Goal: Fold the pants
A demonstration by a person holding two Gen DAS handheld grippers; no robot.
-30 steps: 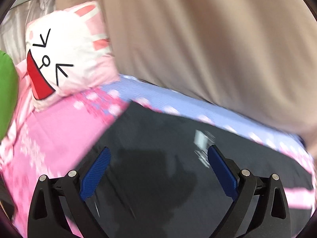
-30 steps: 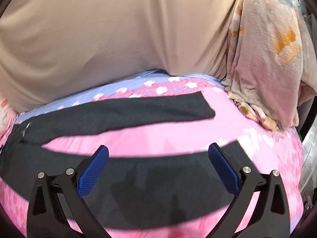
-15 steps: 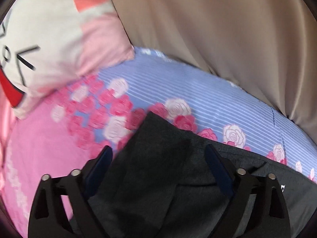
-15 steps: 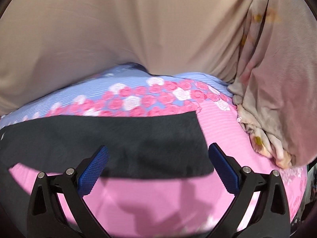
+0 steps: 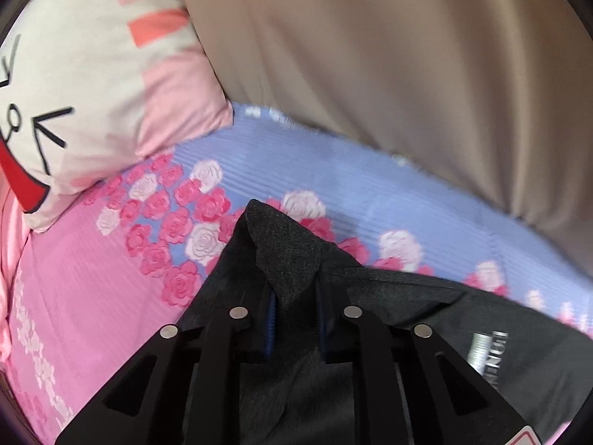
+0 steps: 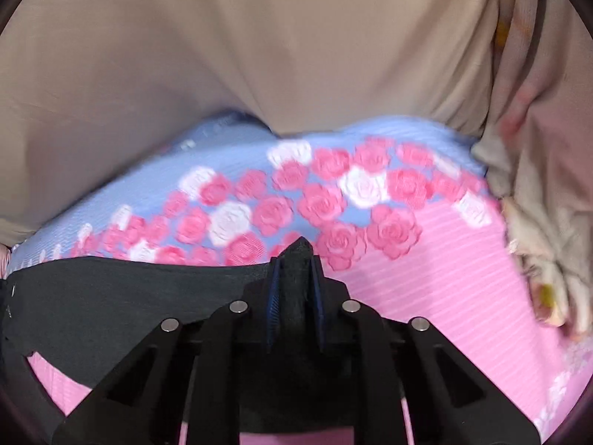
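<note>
Dark grey pants (image 5: 426, 319) lie on a pink and blue rose-print bed sheet (image 5: 92, 270). My left gripper (image 5: 294, 296) is shut on the pants' waist corner, and a fold of cloth (image 5: 281, 248) pokes up between the blue pads; a light logo patch (image 5: 485, 348) shows to its right. In the right wrist view the far leg (image 6: 122, 293) stretches left across the sheet (image 6: 426, 289). My right gripper (image 6: 296, 278) is shut on that leg's hem corner, pinched up into a peak.
A white and pink cartoon-face pillow (image 5: 85, 85) lies at the left. A beige hanging cloth (image 5: 389, 55) closes off the far side of the bed, also in the right wrist view (image 6: 241, 55). A crumpled pale floral blanket (image 6: 537, 185) lies at the right.
Both grippers moved forward over the pants to their far edge and went from wide open to shut on the cloth, left on the waist corner and right on the leg hem.
</note>
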